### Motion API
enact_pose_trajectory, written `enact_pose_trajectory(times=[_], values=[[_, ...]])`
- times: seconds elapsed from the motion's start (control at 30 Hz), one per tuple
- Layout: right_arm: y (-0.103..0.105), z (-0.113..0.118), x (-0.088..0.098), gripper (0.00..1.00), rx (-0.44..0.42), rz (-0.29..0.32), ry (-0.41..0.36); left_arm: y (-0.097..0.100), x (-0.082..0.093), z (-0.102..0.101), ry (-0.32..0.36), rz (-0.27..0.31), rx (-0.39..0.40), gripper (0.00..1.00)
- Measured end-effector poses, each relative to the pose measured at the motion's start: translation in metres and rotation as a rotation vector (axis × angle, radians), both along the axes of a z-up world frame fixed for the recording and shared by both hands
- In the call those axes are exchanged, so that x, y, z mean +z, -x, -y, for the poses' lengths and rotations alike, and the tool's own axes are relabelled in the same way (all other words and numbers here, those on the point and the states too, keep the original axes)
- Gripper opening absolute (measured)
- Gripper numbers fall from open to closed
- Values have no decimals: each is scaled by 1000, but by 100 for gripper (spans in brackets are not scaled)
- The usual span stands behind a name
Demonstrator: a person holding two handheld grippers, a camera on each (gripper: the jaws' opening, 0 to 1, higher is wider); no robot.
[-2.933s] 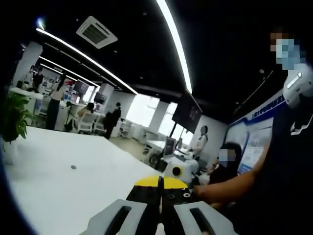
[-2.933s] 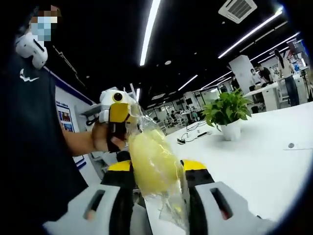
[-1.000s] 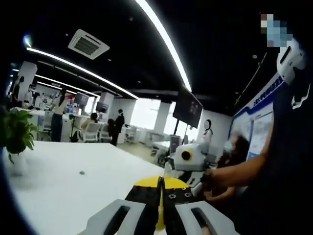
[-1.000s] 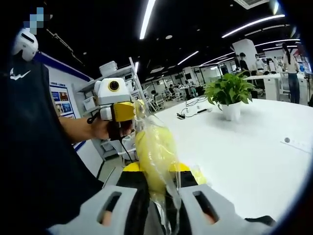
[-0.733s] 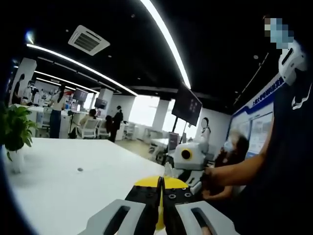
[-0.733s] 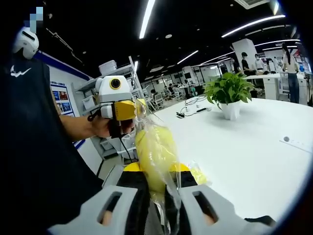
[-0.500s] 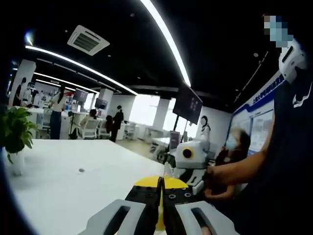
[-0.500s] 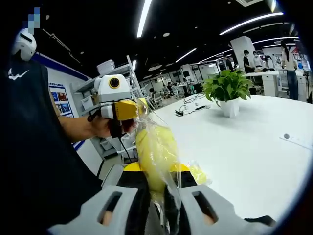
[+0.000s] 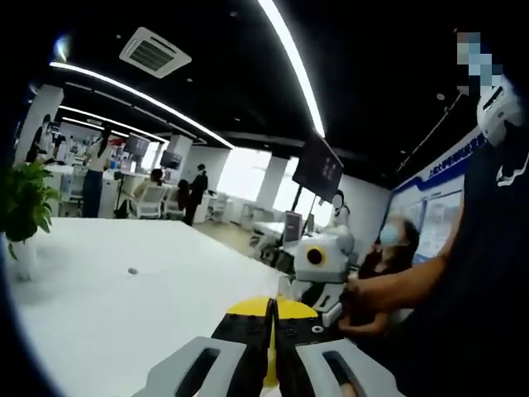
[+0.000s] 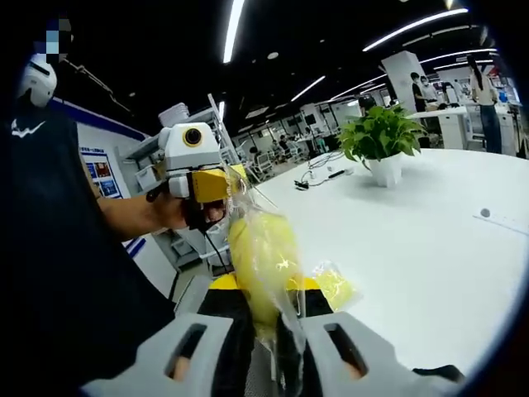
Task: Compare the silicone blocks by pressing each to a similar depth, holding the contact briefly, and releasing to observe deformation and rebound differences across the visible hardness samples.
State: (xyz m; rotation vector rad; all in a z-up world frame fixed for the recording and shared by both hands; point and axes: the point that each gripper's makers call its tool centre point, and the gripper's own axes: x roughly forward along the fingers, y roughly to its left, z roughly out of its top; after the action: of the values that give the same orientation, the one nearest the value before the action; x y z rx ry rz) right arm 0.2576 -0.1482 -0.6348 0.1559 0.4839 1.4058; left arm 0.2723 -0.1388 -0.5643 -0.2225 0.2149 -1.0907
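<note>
Yellow bagged block (image 10: 263, 263) clamped in raised right gripper (image 10: 266, 331); left gripper (image 9: 270, 335) pinches, seemingly, bag edge.

Between the right gripper's (image 10: 264, 331) jaws sits a yellow block (image 10: 263, 265), smooth and soft-looking, wrapped in a clear plastic bag (image 10: 285, 310) that is thin, crinkled and glossy with bright glints (the film bunches loosely to the right of the jaws). The jaws themselves look like matt black and yellow plastic over pale grey moulded plastic. Beyond them the table (image 10: 430, 248) is smooth, white and faintly sheened. The left gripper (image 9: 273, 347) has the same matt black, yellow and grey plastic.
</note>
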Motion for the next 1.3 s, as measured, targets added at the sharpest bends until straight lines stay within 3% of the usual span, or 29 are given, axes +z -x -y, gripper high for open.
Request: enact_pose_trajectory(times=[0.07, 0.17, 0.23, 0.3, 0.37, 0.4, 0.5, 0.57, 0.87, 1.03, 1.07, 1.3], values=[[-1, 2, 2, 4, -4, 4, -2, -1, 2, 1, -5, 32, 2, 0], [-2, 2, 7, 6, -15, 8, -13, 0, 7, 2, 17, 5, 4, 0], [-2, 1, 12, 9, -10, 40, -45, 2, 13, 1, 34, 7, -7, 0], [-3, 1, 14, 11, -17, 29, -62, 2, 16, 2, 33, 19, 1, 0], [-6, 0, 15, 13, -30, 51, -73, 2, 19, 2, 47, -2, 1, 0], [-7, 0, 16, 14, -32, 57, -74, 4, 20, 3, 69, -42, 0, 0], [-4, -5, 16, 15, -19, 65, -75, 5, 23, 1, 59, -22, 6, 0], [-3, -7, 16, 18, -16, 64, -82, 5, 22, 1, 67, -51, 3, 0], [-23, -3, 22, 54, -130, 65, -122, -2, 23, 1, 78, -54, 32, 0], [-41, 7, 31, 96, -238, 112, -162, -4, 28, 1, 90, -47, 32, 0], [-46, 12, 30, 96, -271, 105, -155, -4, 28, 0, 93, -44, 29, 0], [-49, 21, 32, 96, -289, 126, -140, -9, 30, -1, 111, -44, 39, 0]])
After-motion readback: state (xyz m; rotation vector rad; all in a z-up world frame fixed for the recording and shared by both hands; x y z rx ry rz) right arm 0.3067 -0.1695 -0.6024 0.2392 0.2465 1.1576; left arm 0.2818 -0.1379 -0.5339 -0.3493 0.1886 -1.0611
